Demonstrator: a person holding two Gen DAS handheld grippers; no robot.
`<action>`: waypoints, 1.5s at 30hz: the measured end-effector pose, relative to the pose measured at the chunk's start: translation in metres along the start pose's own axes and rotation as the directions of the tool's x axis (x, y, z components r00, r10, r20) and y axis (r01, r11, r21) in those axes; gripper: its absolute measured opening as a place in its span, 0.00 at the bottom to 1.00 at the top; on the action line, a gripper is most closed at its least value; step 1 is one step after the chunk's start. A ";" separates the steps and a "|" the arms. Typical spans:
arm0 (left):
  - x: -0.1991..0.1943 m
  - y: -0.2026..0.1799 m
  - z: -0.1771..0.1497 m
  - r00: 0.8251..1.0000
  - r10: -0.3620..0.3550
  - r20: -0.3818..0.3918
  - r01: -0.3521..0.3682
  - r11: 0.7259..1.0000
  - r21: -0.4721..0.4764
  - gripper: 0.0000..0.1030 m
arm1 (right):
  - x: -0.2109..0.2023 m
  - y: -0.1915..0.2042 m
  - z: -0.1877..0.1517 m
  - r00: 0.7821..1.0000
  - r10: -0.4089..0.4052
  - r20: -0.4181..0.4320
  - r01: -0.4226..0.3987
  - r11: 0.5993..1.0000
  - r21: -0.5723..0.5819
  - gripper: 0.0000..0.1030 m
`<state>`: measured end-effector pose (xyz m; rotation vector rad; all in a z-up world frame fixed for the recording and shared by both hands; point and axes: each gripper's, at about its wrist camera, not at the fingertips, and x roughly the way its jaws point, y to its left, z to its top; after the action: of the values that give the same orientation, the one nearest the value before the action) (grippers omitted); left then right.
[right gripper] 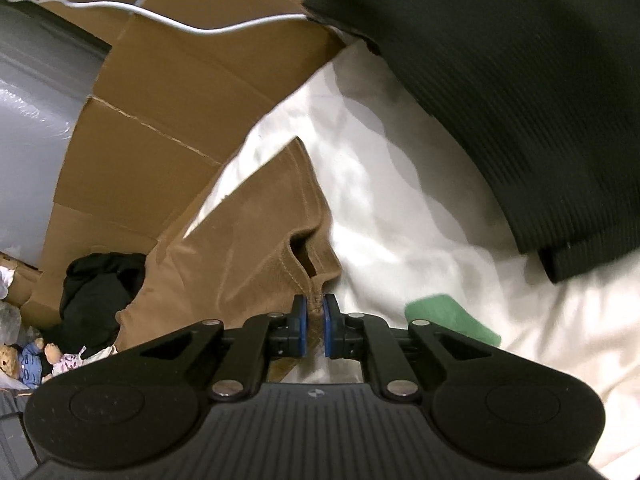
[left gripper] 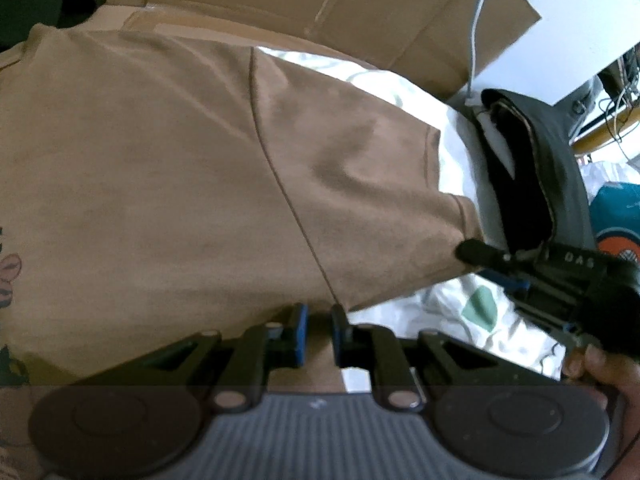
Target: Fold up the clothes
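A tan T-shirt [left gripper: 160, 160] lies spread on a white bedsheet [left gripper: 452, 308], with a printed motif at its left edge. My left gripper [left gripper: 319, 320] is shut on the shirt's side edge, just below the underarm seam. The short sleeve [left gripper: 360, 180] stretches out to the right. My right gripper [left gripper: 466, 252] pinches the sleeve's lower hem corner. In the right wrist view the right gripper [right gripper: 316, 312] is shut, and a bunched fold of the sleeve hem [right gripper: 296, 272] is pressed between its blue pads. A hand [left gripper: 600, 368] holds that gripper.
A dark ribbed folded garment [right gripper: 520, 80] lies on the green-patterned sheet [right gripper: 400, 200], right of the sleeve. Flattened cardboard [right gripper: 180, 100] stands behind the bed, with a white cable [right gripper: 224, 28] across it. A black clothing pile [right gripper: 100, 288] and soft toys [right gripper: 32, 360] sit far left.
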<state>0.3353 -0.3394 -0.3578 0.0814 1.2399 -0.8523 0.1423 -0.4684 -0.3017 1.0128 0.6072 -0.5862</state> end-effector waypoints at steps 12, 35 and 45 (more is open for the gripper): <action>0.017 0.001 0.000 1.000 0.011 -0.010 -0.011 0.998 -0.063 0.11 | -0.006 0.021 0.001 1.000 0.028 0.006 -0.028 0.994 -0.108 0.08; -0.051 0.034 0.024 0.998 0.055 -0.029 -0.059 0.990 -0.127 0.15 | -0.033 0.116 -0.031 0.999 0.036 -0.030 -0.046 0.883 -0.467 0.08; -0.101 0.068 0.018 0.992 0.120 0.044 -0.107 0.969 -0.220 0.16 | -0.029 0.142 -0.074 0.998 0.003 -0.057 -0.034 0.833 -0.553 0.08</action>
<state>0.3838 -0.2477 -0.2913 -0.0480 1.2553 -0.6117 0.2072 -0.3391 -0.2271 0.4817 0.7589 -0.3300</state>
